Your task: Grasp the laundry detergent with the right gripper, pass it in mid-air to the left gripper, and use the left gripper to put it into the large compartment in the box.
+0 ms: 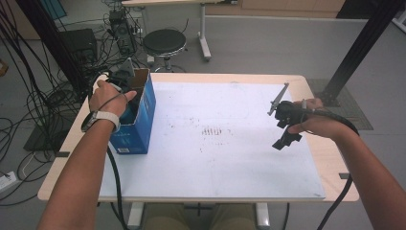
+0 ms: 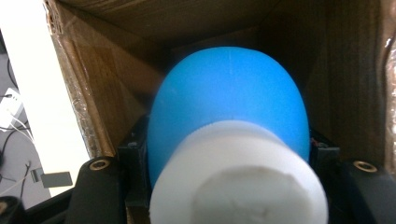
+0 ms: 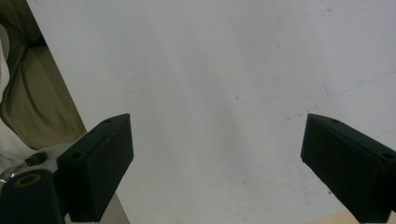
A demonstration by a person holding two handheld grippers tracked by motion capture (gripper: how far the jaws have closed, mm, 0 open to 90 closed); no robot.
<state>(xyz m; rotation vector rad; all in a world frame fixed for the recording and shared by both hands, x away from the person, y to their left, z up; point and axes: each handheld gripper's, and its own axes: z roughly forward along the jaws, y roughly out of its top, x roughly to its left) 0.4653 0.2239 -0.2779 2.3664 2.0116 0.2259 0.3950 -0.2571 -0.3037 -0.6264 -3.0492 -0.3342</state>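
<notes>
**Blue and white object sitting inside the box, clamped by the left gripper**

The blue and white object (image 2: pixel 229 140) is pinched between the left gripper's (image 2: pixel 229 186) jaws, white cap end toward the camera, blue dome pointing deeper in. So its long axis runs straight along the jaws, into the blue cardboard box (image 1: pixel 143 120) at the table's (image 1: pixel 230 201) left side. Brown box walls close in all around it, so any lift probably has to go back out along that same line. The right gripper (image 1: pixel 283 128) hangs well apart over the white mat (image 1: pixel 215 158), jaws wide, nothing between them. Count: one object, one box, two grippers.
</notes>
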